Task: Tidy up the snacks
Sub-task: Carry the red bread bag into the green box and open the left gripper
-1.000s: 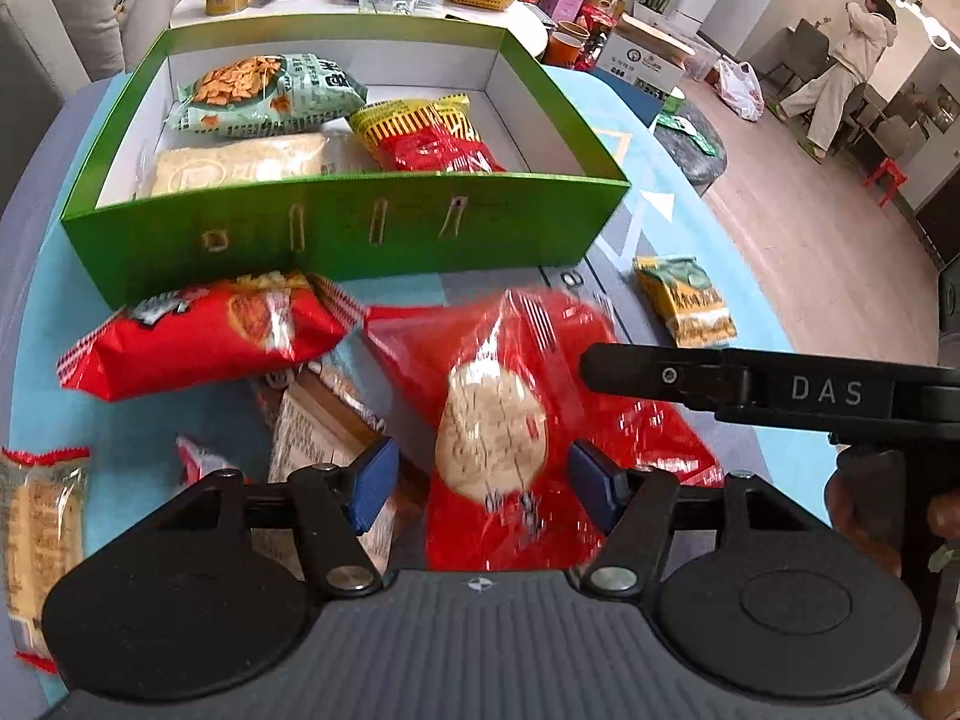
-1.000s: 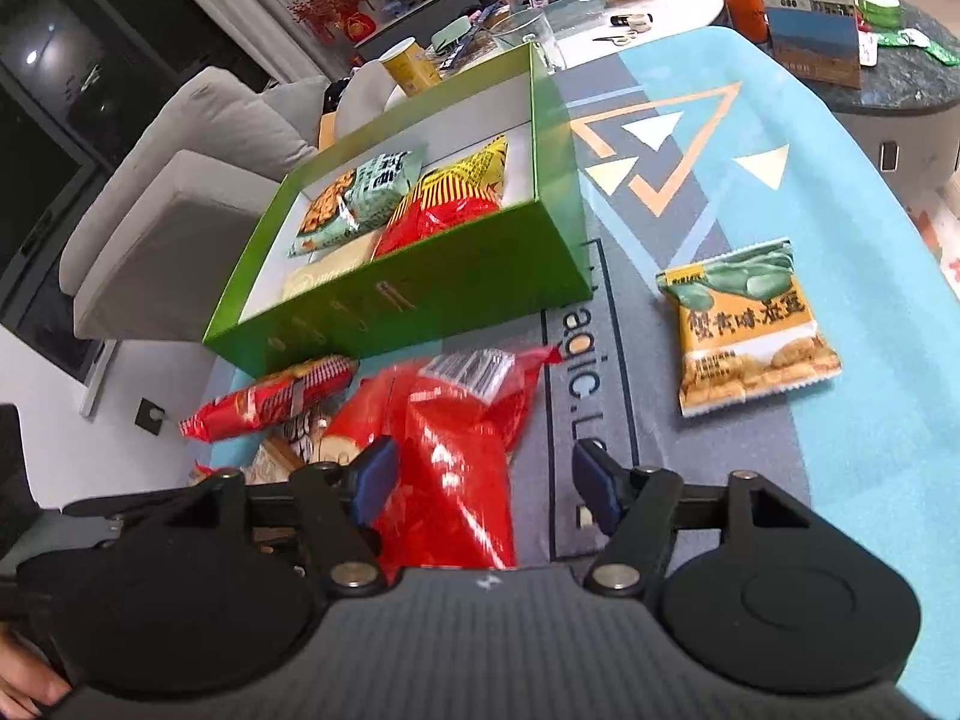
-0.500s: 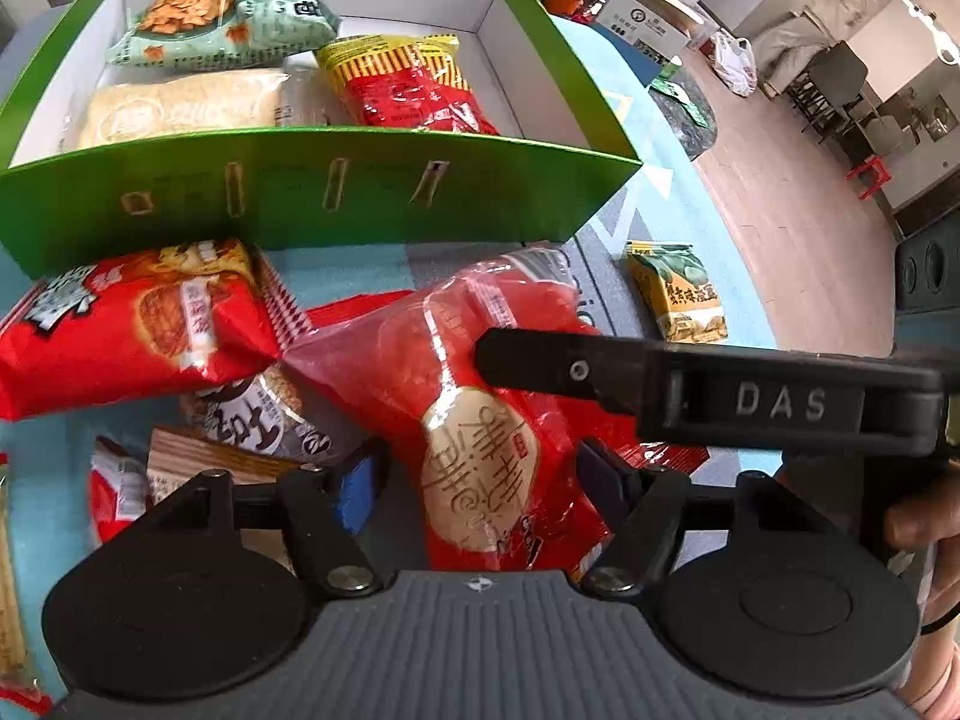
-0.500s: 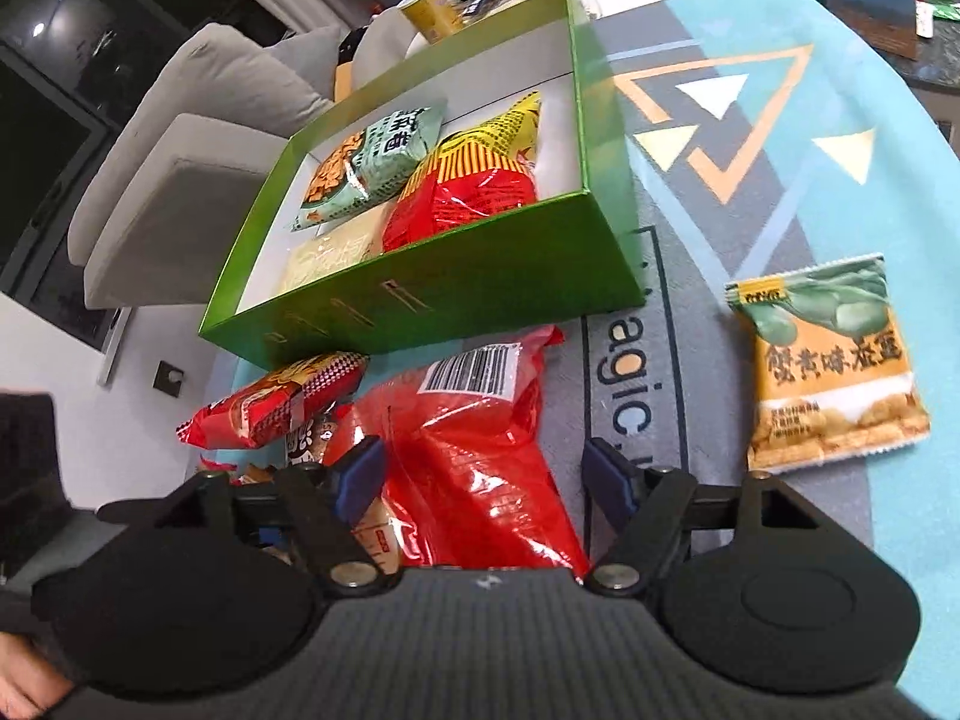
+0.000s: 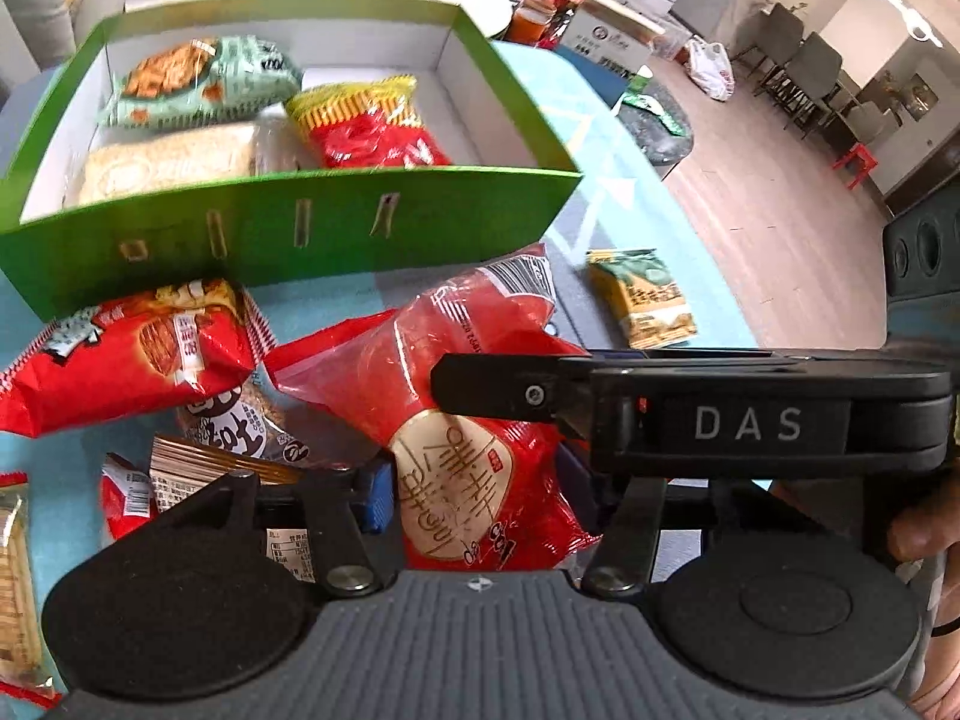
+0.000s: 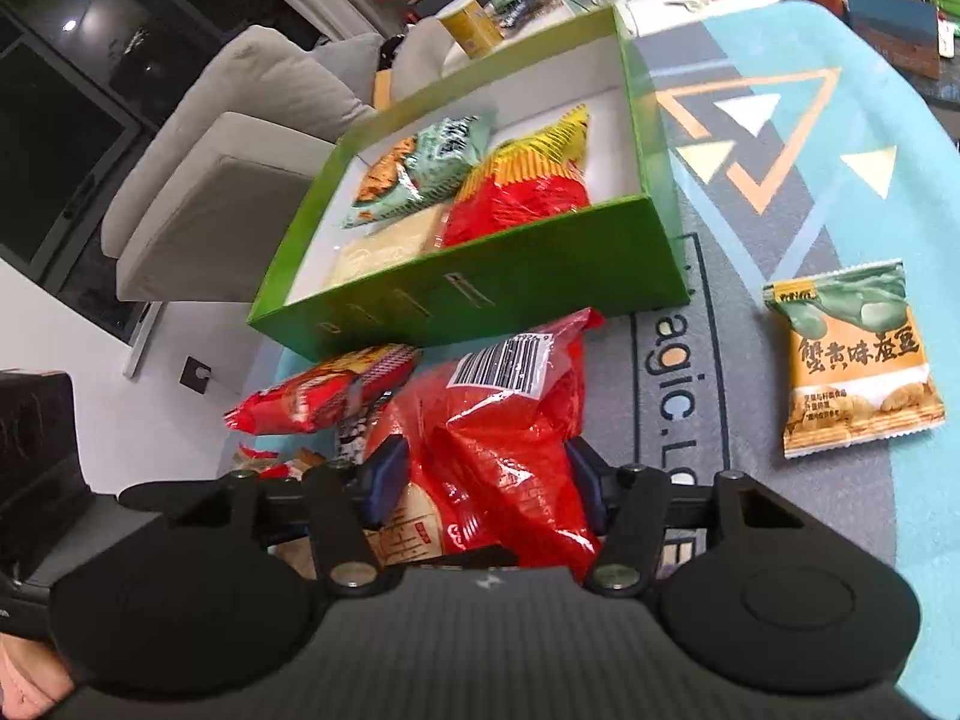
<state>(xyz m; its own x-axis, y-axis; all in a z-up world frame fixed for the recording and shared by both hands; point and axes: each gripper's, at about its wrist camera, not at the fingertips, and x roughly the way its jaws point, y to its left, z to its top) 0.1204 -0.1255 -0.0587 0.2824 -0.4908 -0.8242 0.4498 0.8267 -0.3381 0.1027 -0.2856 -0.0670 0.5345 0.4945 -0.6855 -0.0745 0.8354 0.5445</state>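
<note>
Red bag: a large crinkled red snack bag with a round pale label lies on the mat at 6 o'clock from the green box, its barcoded end pointing toward the box wall
Handling: judged light and soft, a slippery film skin that will buckle and sag; contents likely brittle, so a gentle pinch across the bulging middle looks safer than the thin end seam
Left gripper: the left gripper is set low behind the bag, pointing at 12 o'clock, its blue pads pressing either side of the labelled end, fingers drawn in to the bag's width
Right gripper: the right gripper straddles the same bag from the 3 o'clock side, fingers narrowed onto the film; in the left view its body crosses over the bag
Box: three packets already lie inside the green box, with bare floor at its right end
Loose snacks: a smaller red packet sits at 10 o'clock from the bag, darker packs wedged between them; a yellow-green bean packet rests well apart at 2 o'clock
</note>
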